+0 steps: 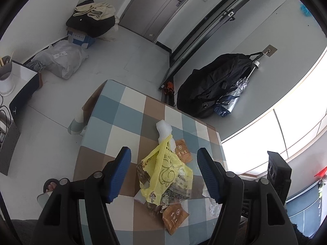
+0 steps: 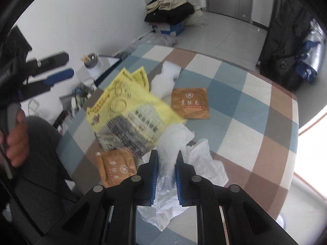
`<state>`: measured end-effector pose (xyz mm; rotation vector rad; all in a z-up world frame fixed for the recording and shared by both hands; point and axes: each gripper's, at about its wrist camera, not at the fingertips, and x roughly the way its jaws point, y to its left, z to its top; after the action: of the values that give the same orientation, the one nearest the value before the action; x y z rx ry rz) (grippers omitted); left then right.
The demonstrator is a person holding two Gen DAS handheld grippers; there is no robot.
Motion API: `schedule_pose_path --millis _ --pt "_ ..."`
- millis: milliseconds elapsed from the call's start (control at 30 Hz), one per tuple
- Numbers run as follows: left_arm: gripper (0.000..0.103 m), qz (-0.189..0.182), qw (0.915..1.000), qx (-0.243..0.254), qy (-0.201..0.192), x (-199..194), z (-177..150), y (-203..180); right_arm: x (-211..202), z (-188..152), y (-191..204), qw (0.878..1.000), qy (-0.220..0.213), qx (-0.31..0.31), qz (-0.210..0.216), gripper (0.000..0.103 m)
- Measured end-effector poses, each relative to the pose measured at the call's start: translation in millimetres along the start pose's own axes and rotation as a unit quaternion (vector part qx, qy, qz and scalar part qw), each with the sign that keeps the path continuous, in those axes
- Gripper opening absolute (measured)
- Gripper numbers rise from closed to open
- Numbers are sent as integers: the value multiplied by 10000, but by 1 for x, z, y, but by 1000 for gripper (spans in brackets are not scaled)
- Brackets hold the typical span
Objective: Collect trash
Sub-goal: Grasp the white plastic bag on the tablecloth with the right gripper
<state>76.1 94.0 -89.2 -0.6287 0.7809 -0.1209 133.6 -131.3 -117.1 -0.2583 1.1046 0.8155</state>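
1. Right gripper [image 2: 166,175]: jaws nearly closed, blue pads pinching a fold of crumpled white plastic [image 2: 179,163] on the checked tablecloth [image 2: 255,112].
2. Left gripper [image 1: 164,173]: jaws spread wide, nothing between the pads, hovering over the trash pile; a hand [image 2: 16,140] grips its handle in the right wrist view.
3. Yellow plastic bag [image 1: 163,169] lies with a printed clear wrapper [image 1: 177,189], just left of the white plastic.
4. 2 brown sachets: 1 beyond the yellow bag [image 2: 190,106], 1 at the near table edge [image 2: 117,167].
5. White foam piece [image 1: 164,130] touches the far end of the yellow bag.
6. Off the table: black bag [image 1: 214,83] hanging on the wall, clothes pile [image 1: 92,20] on the floor.
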Motion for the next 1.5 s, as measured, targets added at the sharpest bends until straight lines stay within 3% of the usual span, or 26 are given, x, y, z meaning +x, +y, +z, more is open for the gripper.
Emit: schedule_pose_path --millis 200,367,600,733,867,933,1000,1100,1233,1367,1500 --pt "63 189 9995 192 149 8 -8 -7 -15 -17 -32 9889 -527 1154 774 17" --pt "63 355 9985 365 218 11 -14 -12 -13 -37 -70 9560 -781 2318 1619 17" --pt "63 570 9972 483 89 10 -17 -18 -6 -51 -88 9531 -657 2647 1310 19" --pt "63 659 9960 596 61 12 -19 -22 -3 -56 -101 9413 -641 2937 1535 22" --pt "63 695 9955 622 151 17 -21 -23 -1 -58 -107 9395 -618 3038 1460 25" --pt "63 708 9953 642 153 18 -21 -24 -1 -60 -108 9401 -585 3075 1348 41" --pt "63 712 9952 658 162 19 -22 -25 -3 -60 -103 9444 -601 2960 1296 46" --pt "63 692 9954 639 192 20 -22 -26 -4 -56 -95 9530 -599 2711 1214 46" --pt "63 668 9954 648 218 21 -23 -27 -8 -51 -80 9720 -603 2191 590 46" --pt "63 620 9961 599 195 19 -21 -26 0 -43 -55 9899 -345 1372 -42 31" --pt "63 542 9972 461 225 19 -20 -22 19 -38 -34 9960 53 714 -531 19"
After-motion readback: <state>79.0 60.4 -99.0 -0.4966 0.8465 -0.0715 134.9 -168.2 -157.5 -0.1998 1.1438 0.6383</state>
